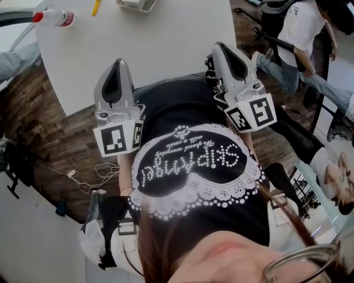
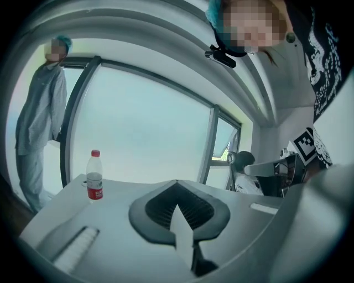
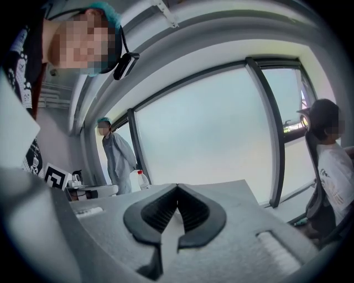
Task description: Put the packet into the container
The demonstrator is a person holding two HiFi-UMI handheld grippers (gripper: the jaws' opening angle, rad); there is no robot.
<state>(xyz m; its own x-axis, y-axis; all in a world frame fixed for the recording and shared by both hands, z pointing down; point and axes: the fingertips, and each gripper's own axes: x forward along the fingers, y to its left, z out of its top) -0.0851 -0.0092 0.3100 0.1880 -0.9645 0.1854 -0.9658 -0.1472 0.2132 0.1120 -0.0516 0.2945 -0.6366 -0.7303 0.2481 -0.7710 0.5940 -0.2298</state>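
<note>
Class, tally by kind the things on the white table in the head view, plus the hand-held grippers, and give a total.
Clear plastic bottle with red cap: 1
Thin yellow pen-like stick: 1
White plastic container: 1
Grey two-jaw grippers: 2 (left gripper, right gripper)
Total: 5

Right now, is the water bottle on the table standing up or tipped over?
Upright: the bottle stands on the table, red cap on top.

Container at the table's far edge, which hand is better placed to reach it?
Probably left. The left tongs are shut and empty over the table, more in line with the container. The right tongs, also shut, sit off by the table's right edge.
</note>
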